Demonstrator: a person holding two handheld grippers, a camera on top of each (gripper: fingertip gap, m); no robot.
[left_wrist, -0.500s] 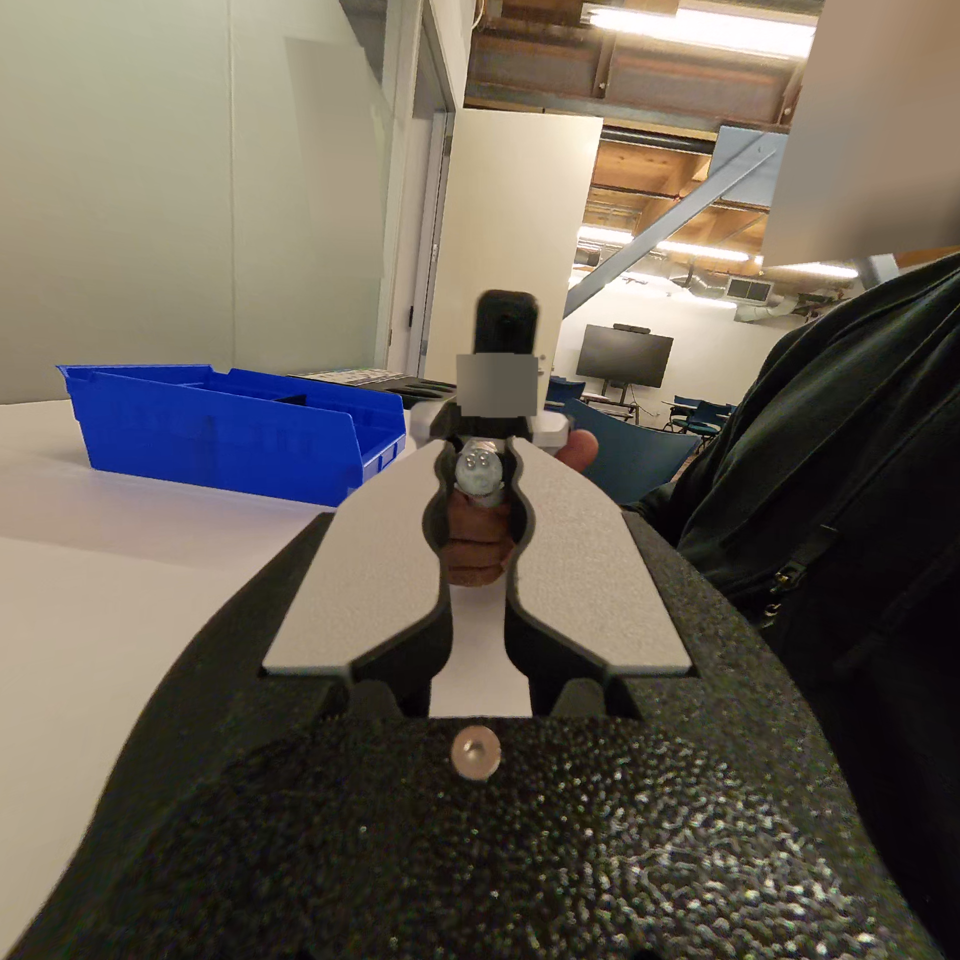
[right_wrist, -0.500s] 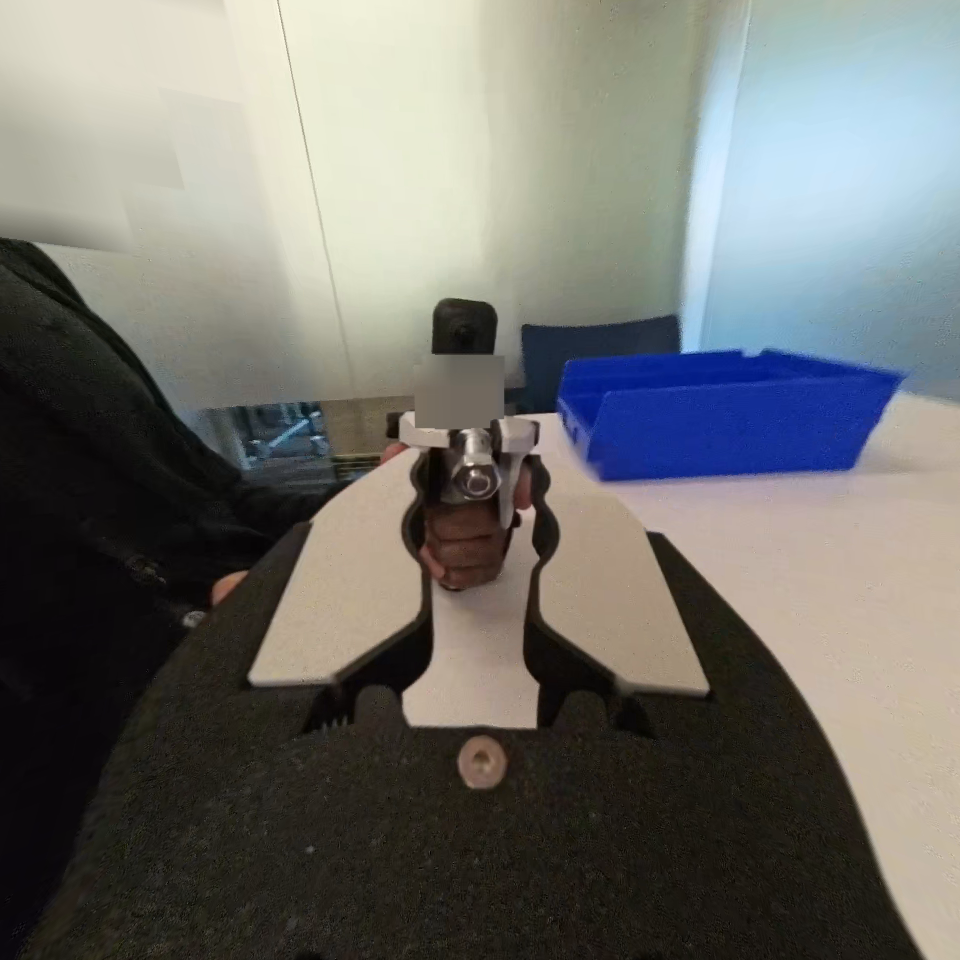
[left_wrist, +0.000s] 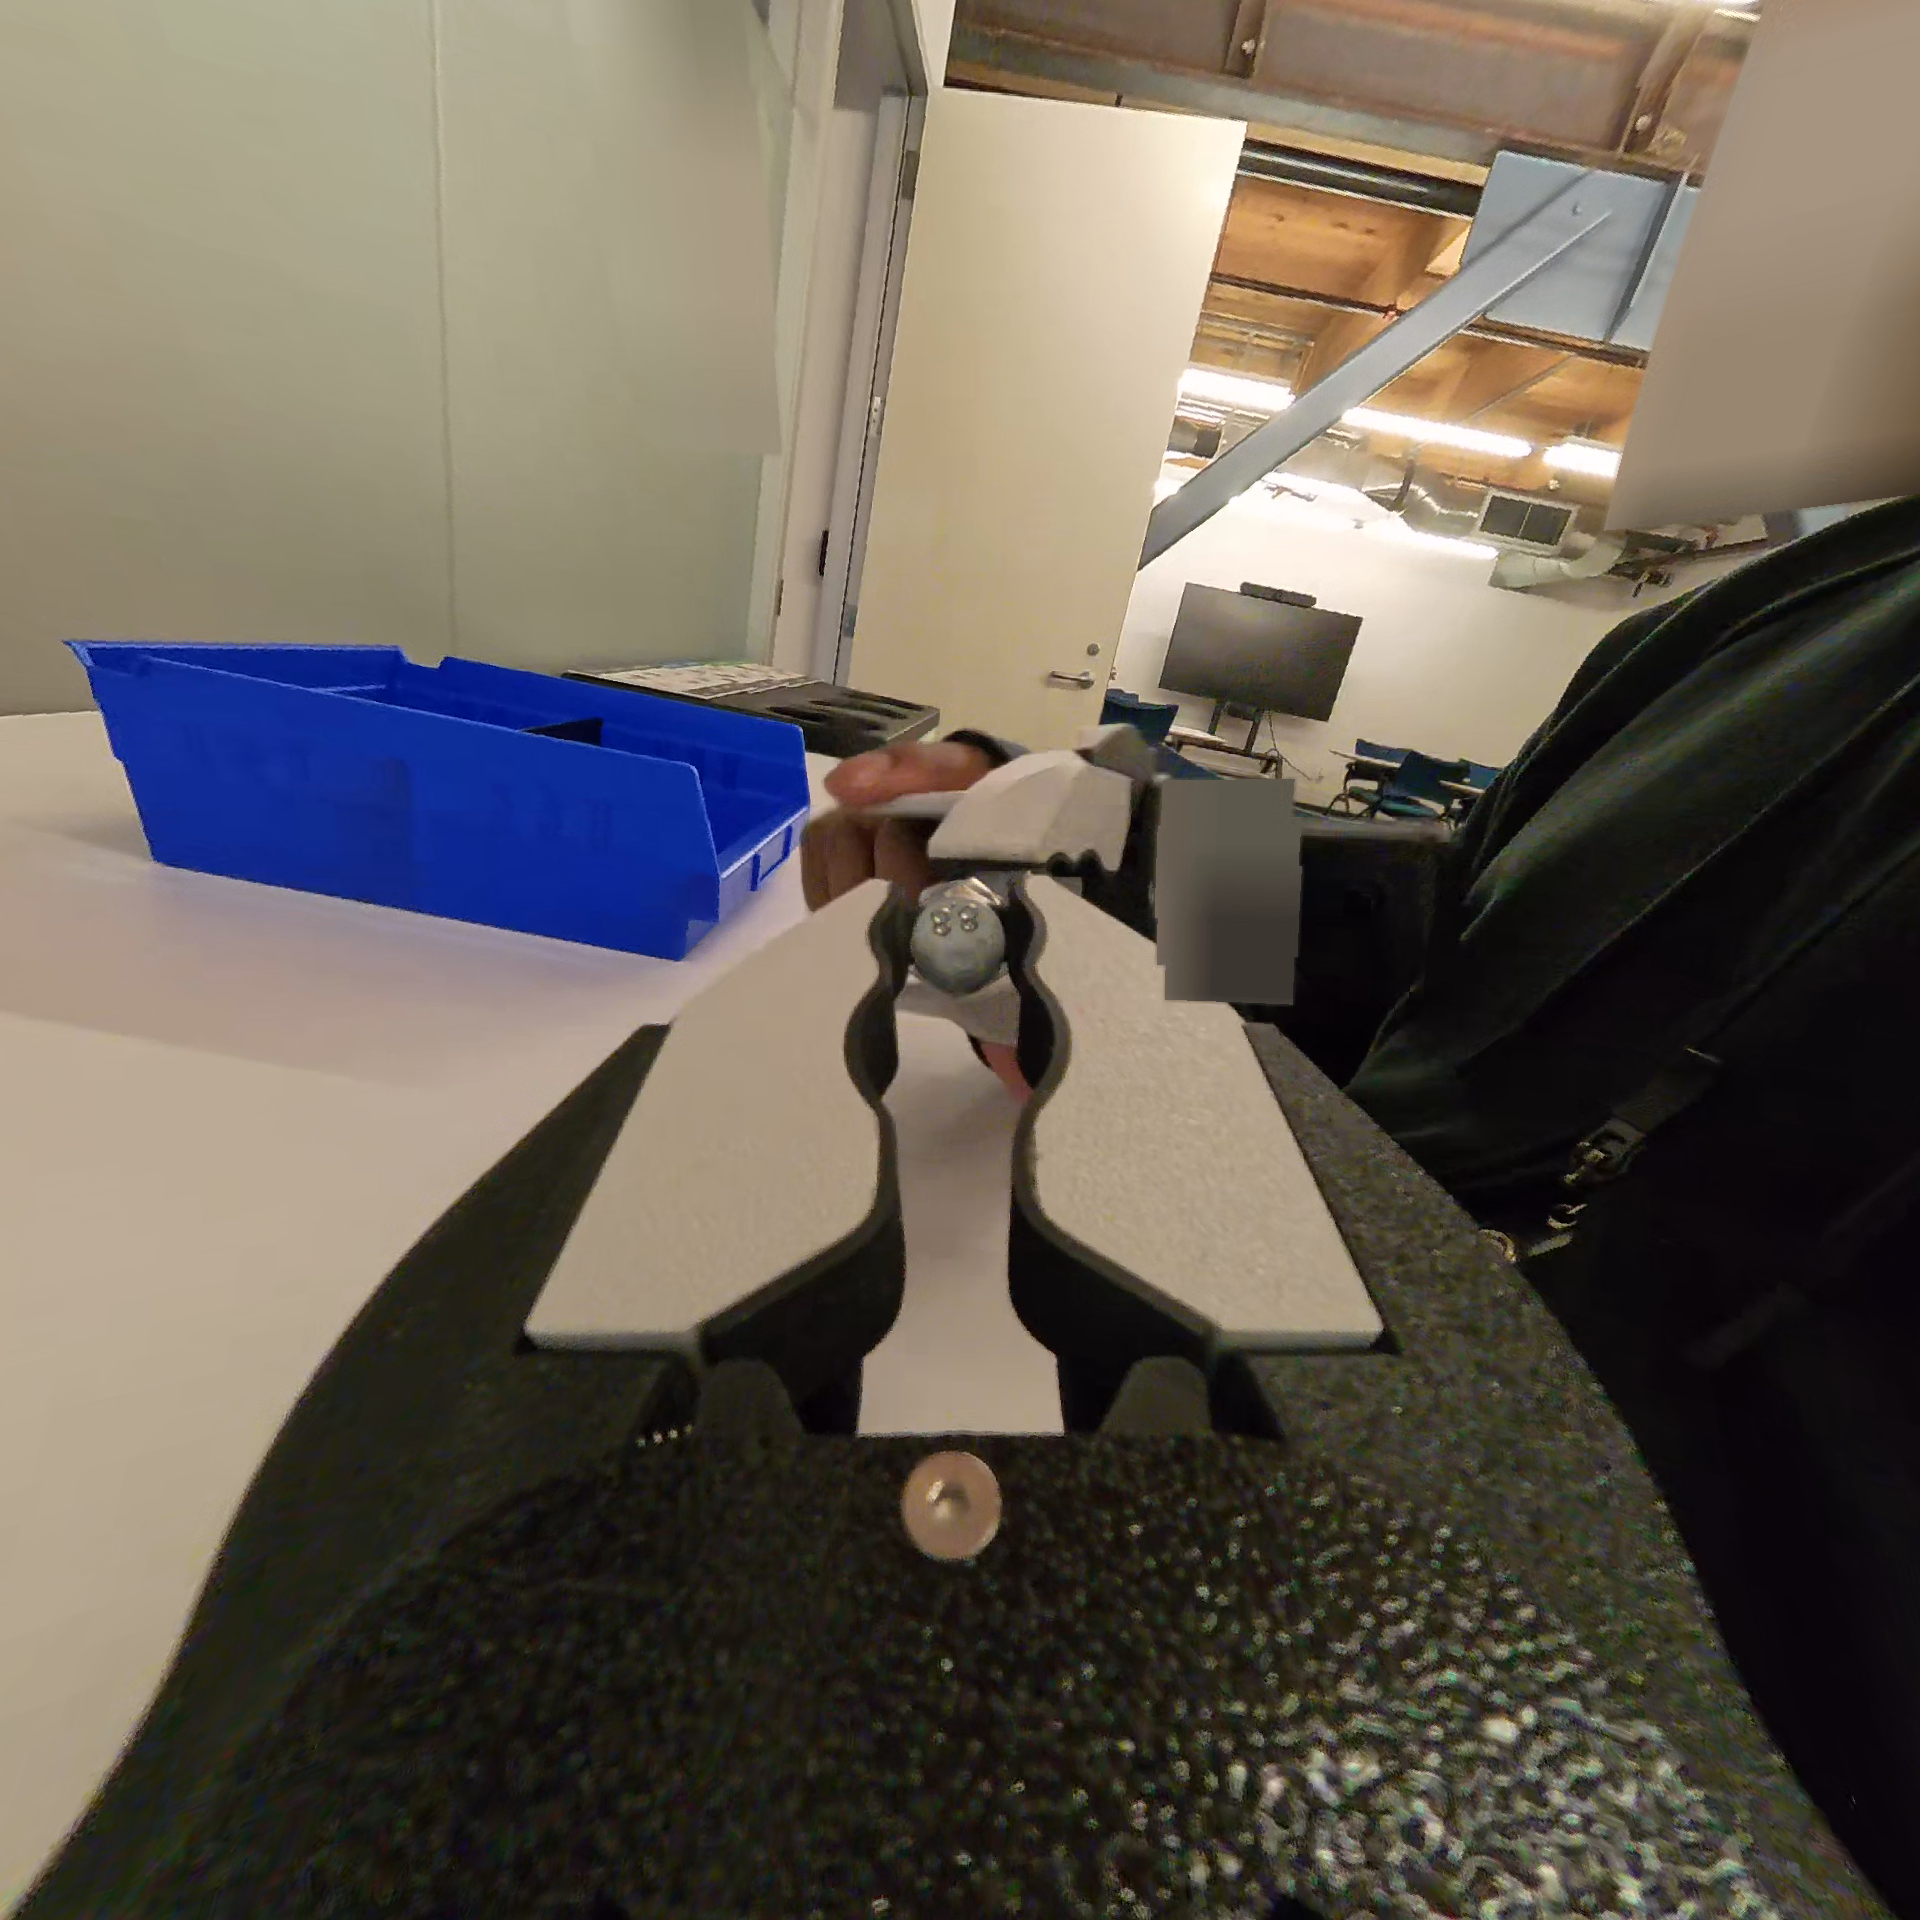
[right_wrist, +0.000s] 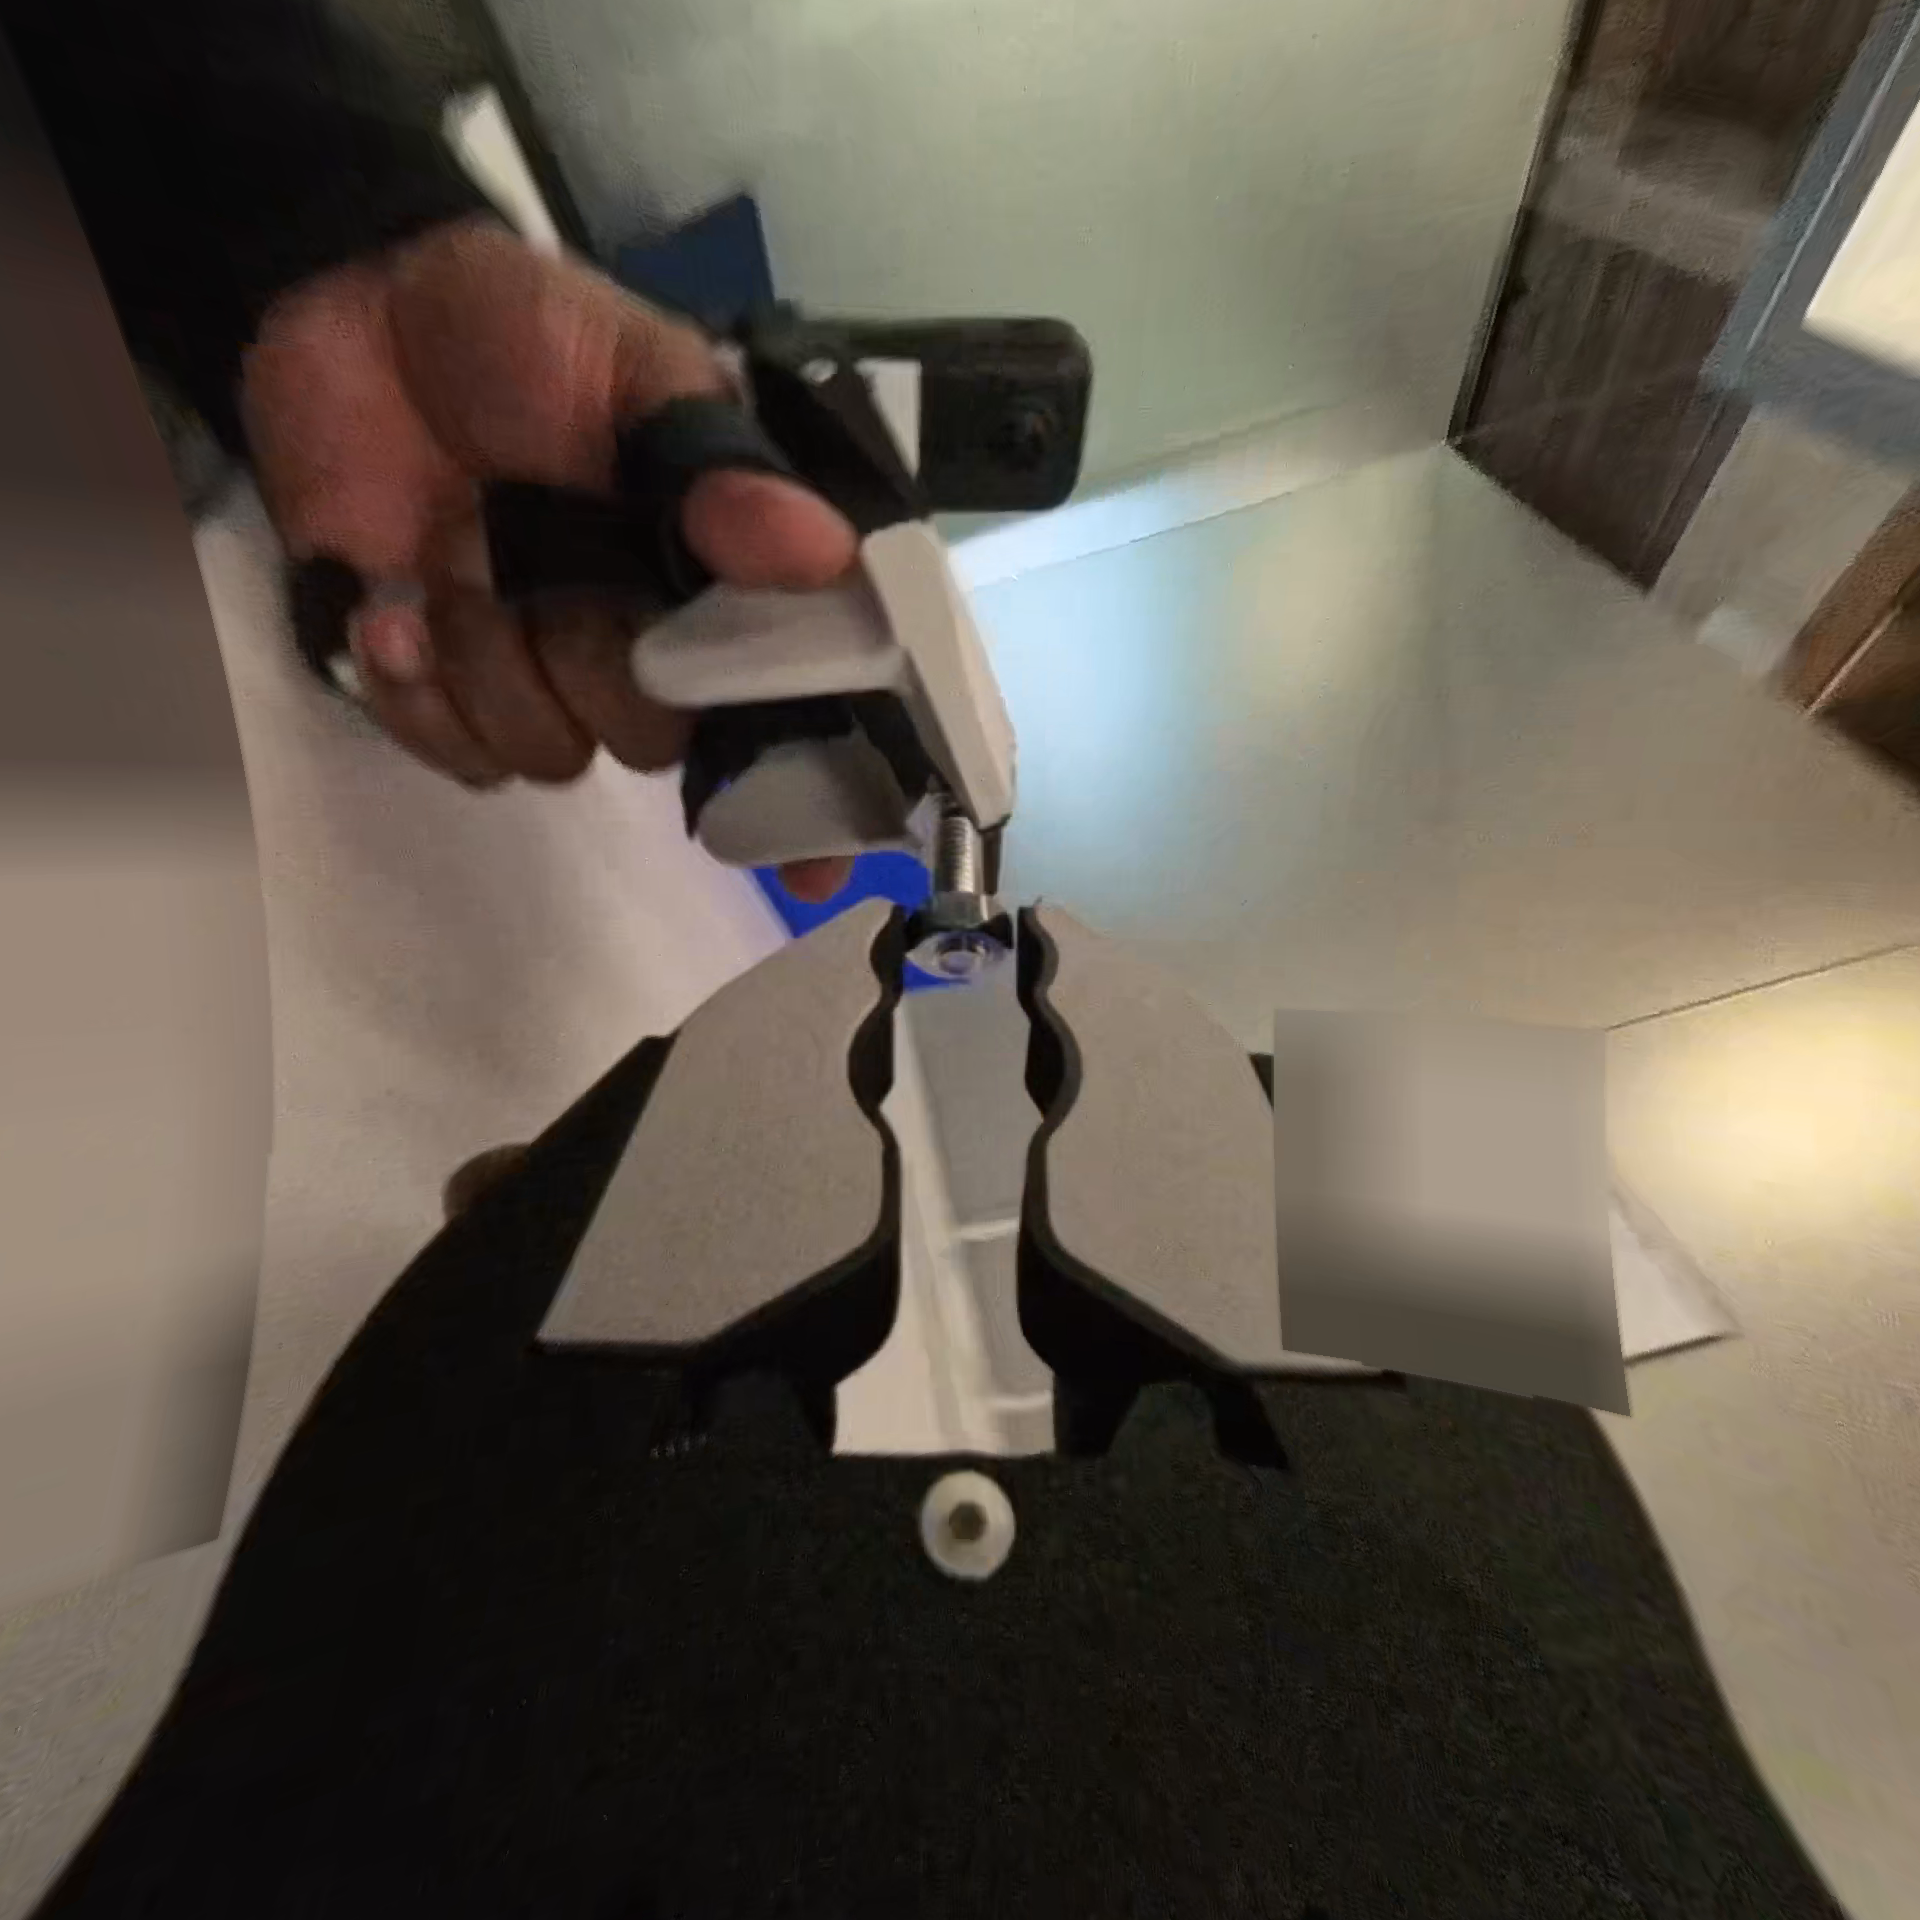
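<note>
White table (left_wrist: 312, 1143), left hand-held gripper (left_wrist: 958, 940) gripping bolt (left_wrist: 958, 948) head-on

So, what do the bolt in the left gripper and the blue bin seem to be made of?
Bolt: likely steel, dull grey plated finish; its head shows soft metallic glints. Blue bin: probably moulded plastic, smooth and slightly glossy; uniform colour, thin walls.

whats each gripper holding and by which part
The left gripper grips a grey metal hex bolt by its head. The right gripper appears to pinch a hex nut on the end of the bolt's threaded shaft.
</note>
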